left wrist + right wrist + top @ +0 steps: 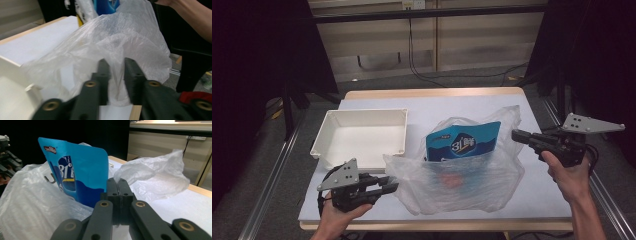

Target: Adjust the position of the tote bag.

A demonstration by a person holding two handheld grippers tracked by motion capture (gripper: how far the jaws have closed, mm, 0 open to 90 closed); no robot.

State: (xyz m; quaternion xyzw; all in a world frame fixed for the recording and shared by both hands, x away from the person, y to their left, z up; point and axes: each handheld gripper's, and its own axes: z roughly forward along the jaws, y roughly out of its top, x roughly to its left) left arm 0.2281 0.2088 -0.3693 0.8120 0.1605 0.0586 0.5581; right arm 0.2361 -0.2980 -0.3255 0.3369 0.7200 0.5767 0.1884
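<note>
We are viewing a wooden-edged table [432, 93] under a white sheet, in a dark-curtained room with floor cables. A clear plastic bag [462, 177] holding a blue pouch [464, 141] is lying centre, beside a white tray [362, 135]. The left gripper [391, 186] is sitting with jaws apart at the bag's edge. The right gripper [516, 135] is clamping the bag's rim.

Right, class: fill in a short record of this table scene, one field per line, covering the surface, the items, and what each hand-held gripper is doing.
Surface: table with a pale cover
Tray: white tray, empty, at the left
Bag: clear plastic bag, crumpled, at the centre
Contents: blue pouch standing up out of the bag; something reddish lower down, unclear
Left hand-held gripper: jaws apart around a fold of bag film
Right hand-held gripper: jaws closed on the bag's edge
</note>
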